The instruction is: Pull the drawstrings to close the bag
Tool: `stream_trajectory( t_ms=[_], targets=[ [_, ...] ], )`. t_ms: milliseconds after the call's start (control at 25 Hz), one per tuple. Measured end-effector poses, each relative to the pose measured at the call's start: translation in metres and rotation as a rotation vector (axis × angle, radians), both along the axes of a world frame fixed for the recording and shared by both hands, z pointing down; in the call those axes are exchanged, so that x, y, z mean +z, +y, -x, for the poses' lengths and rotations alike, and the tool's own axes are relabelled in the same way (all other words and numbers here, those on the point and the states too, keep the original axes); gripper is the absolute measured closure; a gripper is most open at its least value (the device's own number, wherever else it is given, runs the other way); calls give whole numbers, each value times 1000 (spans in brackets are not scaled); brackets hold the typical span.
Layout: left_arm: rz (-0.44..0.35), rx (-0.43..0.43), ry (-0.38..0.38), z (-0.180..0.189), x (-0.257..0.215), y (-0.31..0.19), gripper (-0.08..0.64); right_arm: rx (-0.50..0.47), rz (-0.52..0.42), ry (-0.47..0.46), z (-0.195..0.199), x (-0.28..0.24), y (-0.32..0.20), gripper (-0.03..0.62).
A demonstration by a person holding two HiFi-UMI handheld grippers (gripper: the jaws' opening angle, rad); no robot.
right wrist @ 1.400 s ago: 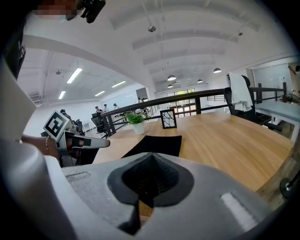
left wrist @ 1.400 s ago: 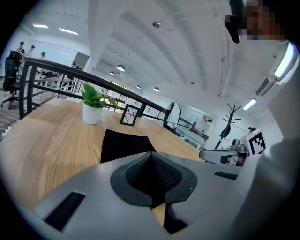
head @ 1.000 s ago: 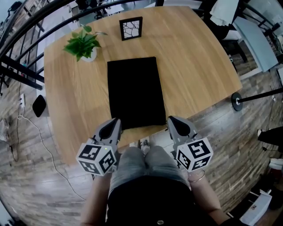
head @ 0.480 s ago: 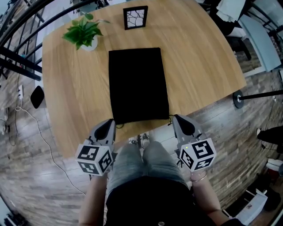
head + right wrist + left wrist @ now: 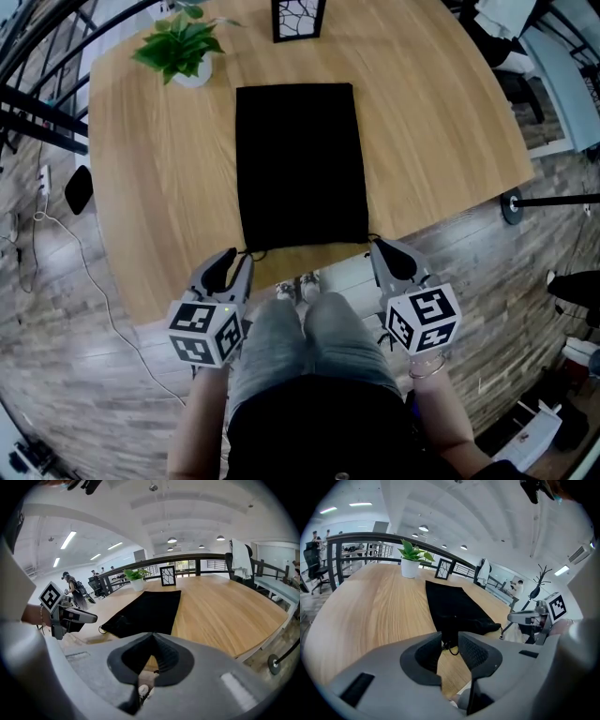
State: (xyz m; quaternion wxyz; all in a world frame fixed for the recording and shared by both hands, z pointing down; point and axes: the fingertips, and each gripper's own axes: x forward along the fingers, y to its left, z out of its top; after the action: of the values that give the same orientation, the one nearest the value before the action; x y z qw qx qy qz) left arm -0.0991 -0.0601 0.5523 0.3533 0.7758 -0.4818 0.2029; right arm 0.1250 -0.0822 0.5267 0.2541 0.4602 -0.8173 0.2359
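**Tongs positioned at bag's near edge**

You are holding the left tongs [image 5: 234,261] at the near left corner of the bag [image 5: 300,164], which is lying flat on the table [image 5: 159,187]; their jaws have just been opening and are gripping nothing, with the drawstring loop [image 5: 451,649] showing just ahead; you are keeping the right tongs [image 5: 382,251] clenched and empty by the near right corner.

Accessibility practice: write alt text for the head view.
A black bag lies flat on a wooden table. At its near corners, the left tongs have just been opening, cord at their tips, ungripped; the right tongs are shut.
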Motion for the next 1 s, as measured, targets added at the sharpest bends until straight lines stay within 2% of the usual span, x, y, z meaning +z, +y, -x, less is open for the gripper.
stream_trajectory(
  t_ms=[40, 80, 120, 440, 800, 1000],
  targets=[
    [10, 7, -6, -1, 3, 1, 448, -2, 11, 0, 0, 3, 1, 589],
    [20, 16, -11, -2, 6, 3, 437, -4, 22, 0, 0, 6, 2, 526],
    [29, 24, -15, -3, 10, 4, 430, -6, 31, 2, 0, 8, 4, 495],
    [77, 86, -56, -12, 29, 10, 430, -18, 79, 53, -9, 35, 11, 494],
    [99, 88, -89, -12, 40, 8, 431, -30, 96, 94, -10, 56, 4, 491],
    [97, 75, -103, -13, 43, 4, 470, -39, 95, 111, -10, 61, 2, 492]
  ],
)
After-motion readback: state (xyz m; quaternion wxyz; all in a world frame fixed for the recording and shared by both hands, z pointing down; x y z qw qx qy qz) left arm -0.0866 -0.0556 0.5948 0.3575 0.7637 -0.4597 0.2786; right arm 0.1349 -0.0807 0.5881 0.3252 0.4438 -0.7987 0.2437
